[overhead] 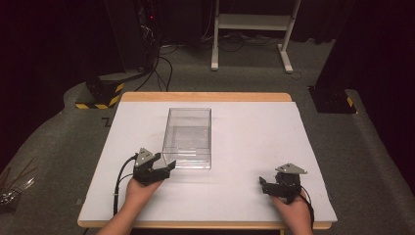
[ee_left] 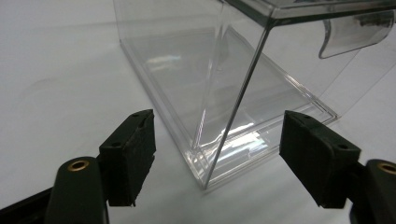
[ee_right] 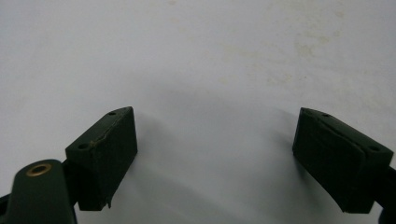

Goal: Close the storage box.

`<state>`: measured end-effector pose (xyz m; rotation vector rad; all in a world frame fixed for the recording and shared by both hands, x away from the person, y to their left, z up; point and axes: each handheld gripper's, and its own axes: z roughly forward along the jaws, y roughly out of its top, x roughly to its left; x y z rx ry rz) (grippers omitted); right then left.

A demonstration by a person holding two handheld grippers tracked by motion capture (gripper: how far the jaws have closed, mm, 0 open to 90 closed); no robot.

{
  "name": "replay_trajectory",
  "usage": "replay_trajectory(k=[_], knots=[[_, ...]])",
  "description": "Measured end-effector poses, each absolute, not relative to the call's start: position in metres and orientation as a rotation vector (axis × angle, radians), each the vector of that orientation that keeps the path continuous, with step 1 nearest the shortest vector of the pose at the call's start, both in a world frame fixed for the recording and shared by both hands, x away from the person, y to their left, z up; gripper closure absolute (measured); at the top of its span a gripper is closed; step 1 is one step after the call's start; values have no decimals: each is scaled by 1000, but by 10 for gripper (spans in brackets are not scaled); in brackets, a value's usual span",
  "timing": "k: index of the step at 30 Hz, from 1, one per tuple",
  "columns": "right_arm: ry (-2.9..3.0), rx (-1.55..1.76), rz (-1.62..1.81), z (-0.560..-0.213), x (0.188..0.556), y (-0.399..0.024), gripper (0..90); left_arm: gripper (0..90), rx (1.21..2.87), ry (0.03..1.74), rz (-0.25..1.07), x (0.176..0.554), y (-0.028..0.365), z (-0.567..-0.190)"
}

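Observation:
A clear plastic box [overhead: 188, 137] stands on the white table [overhead: 254, 132], left of the middle. My left gripper [overhead: 166, 169] sits just off the box's near left corner and is open. In the left gripper view that corner of the clear box [ee_left: 219, 107] rises between the two black pads [ee_left: 133, 154], which stand apart from it. A curved clear flap [ee_left: 357, 32] hangs from the box's upper edge. My right gripper [overhead: 264, 185] rests near the front right of the table and is open. Its pads [ee_right: 105, 149] have only bare table [ee_right: 210, 84] between them.
The table's wooden edge [overhead: 205, 96] runs along the far side. Beyond it stand a white frame's legs [overhead: 250, 29], cables [overhead: 161, 63] and a black stand with yellow stripes [overhead: 100, 93]. Another dark base [overhead: 333, 100] sits off the far right corner.

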<state>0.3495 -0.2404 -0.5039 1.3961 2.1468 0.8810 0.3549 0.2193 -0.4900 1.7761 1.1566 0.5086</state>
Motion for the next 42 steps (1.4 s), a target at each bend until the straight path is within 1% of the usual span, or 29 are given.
replay_trajectory(k=[9, 11, 15, 16, 19, 20, 24, 27, 29, 42], knots=[[2147, 1394, 880, -504, 350, -240, 139, 276, 1784, 1193, 526, 342, 253, -489], [2148, 1394, 880, -504, 349, -240, 139, 275, 1790, 1233, 533, 338, 269, -495], [2148, 1394, 880, -504, 349, -240, 139, 265, 1799, 1294, 549, 335, 283, -502], [2148, 1394, 879, -504, 349, -240, 139, 260, 1795, 1334, 528, 333, 292, -503], [2148, 1394, 879, -504, 349, -240, 139, 252, 1819, 1348, 559, 330, 297, -503], [2149, 1394, 879, -504, 349, -240, 139, 243, 1873, 1368, 580, 328, 301, -504], [2148, 1394, 880, -504, 349, -240, 139, 216, 1931, 1380, 600, 325, 305, -506], [2147, 1392, 880, -504, 349, -240, 139, 178, 1971, 1366, 617, 324, 301, -508], [2147, 1393, 880, -504, 349, -240, 140, 189, 1977, 1359, 622, 324, 300, -508], [2148, 1394, 878, -504, 349, -240, 139, 187, 1968, 1361, 604, 324, 301, -508]])
